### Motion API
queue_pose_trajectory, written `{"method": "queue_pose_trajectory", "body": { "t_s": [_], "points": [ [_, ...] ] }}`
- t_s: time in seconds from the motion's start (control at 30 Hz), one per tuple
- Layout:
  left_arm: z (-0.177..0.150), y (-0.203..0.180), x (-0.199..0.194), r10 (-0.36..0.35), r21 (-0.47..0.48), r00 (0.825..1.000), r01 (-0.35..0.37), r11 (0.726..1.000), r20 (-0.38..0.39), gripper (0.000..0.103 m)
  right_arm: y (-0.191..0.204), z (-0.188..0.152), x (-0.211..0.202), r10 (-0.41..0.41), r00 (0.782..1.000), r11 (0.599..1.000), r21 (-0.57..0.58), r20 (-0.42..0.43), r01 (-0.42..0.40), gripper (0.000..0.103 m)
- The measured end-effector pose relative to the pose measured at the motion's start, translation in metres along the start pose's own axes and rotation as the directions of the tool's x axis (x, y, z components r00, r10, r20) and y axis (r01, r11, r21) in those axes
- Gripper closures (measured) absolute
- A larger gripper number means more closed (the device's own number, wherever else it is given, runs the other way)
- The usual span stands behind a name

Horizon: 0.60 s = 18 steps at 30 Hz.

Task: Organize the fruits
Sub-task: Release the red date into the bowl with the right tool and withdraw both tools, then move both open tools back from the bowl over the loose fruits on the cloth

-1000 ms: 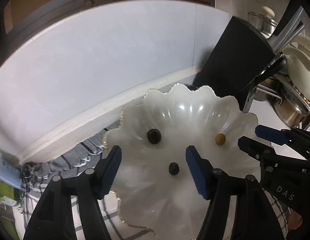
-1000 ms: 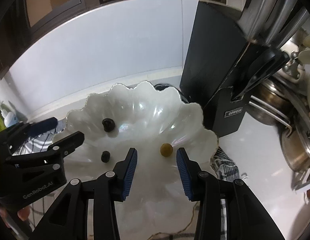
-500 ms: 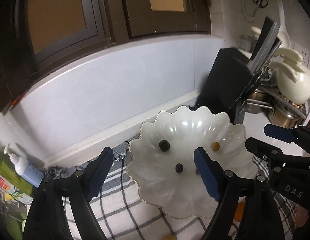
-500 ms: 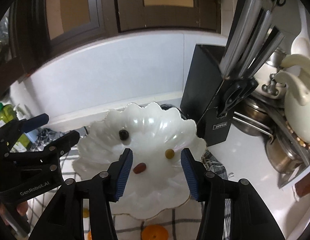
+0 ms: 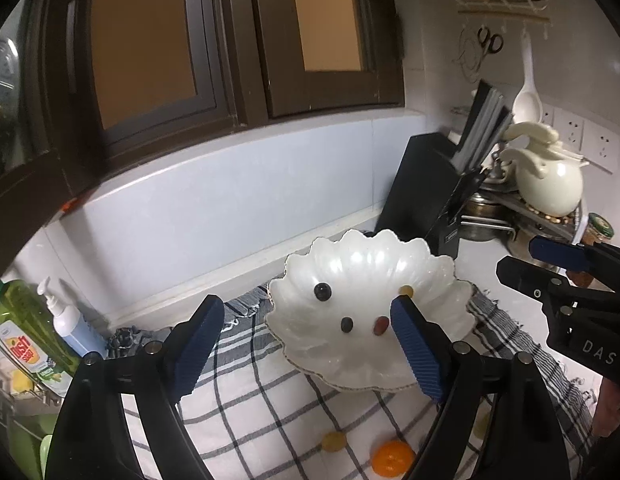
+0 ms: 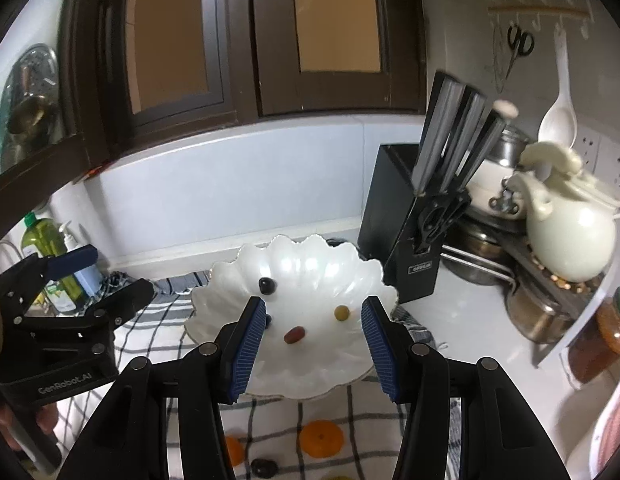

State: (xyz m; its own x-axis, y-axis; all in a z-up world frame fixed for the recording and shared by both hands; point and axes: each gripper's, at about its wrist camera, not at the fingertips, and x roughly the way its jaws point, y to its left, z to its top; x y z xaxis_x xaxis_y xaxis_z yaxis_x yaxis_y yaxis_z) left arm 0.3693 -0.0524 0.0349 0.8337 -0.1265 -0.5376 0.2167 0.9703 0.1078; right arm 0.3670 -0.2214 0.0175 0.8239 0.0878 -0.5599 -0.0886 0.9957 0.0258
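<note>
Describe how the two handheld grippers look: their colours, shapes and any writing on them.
Both are black plastic tools with two long fingers, silver round bolts at the joints, and ribbed blue pads inside the fingertips. The left gripper carries the pale lettering "GenRobot.AI" on its body, seen from the right wrist view. The right gripper shows the letters "DAS" on its side in the left wrist view. No cables are visible.

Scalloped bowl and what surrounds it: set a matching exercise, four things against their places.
Things:
1. reddish oval fruit
2. small orange
3. knife block
4. soap dispenser

Places:
A. on the checked cloth, nearer the camera than the bowl
B. far left, beside a green bottle
C. inside the white scalloped bowl
D. right of the bowl, by the wall

Pairs: 1-C, 2-A, 3-D, 4-B
</note>
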Motion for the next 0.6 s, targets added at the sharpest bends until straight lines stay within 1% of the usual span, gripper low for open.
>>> {"method": "queue_pose_trajectory", "body": {
  "t_s": [0.13, 0.27, 0.43, 0.53, 0.6],
  "points": [
    [-0.007, -0.001, -0.021, 0.011, 0.011, 0.999, -0.012, 1.0, 0.035, 0.017, 0.005, -0.006, -0.021, 0.002, 0.999, 1.0, -0.015, 0.033, -0.002, 0.052],
    [-0.014, -0.002, -0.038, -0.001, 0.018, 0.999, 0.0, 1.0, 0.049, 0.017, 0.009, -0.013, -0.035, 0.005, 0.999, 1.0, -0.025, 0.053, -0.004, 0.052],
    [-0.025, -0.002, -0.058, 0.005, 0.022, 0.997, -0.006, 1.0, 0.071, 0.017, 0.016, -0.024, -0.056, -0.005, 0.996, 0.999, -0.043, 0.087, 0.009, 0.052],
    [-0.032, -0.003, -0.064, 0.024, 0.035, 0.996, -0.027, 0.999, 0.08, 0.016, 0.021, -0.03, -0.065, -0.029, 0.994, 0.998, -0.06, 0.101, 0.035, 0.052],
    [-0.038, -0.004, -0.067, 0.036, 0.037, 0.996, -0.039, 0.999, 0.08, 0.016, 0.023, -0.036, -0.069, -0.032, 0.994, 0.997, -0.065, 0.103, 0.039, 0.052]
  ]
}}
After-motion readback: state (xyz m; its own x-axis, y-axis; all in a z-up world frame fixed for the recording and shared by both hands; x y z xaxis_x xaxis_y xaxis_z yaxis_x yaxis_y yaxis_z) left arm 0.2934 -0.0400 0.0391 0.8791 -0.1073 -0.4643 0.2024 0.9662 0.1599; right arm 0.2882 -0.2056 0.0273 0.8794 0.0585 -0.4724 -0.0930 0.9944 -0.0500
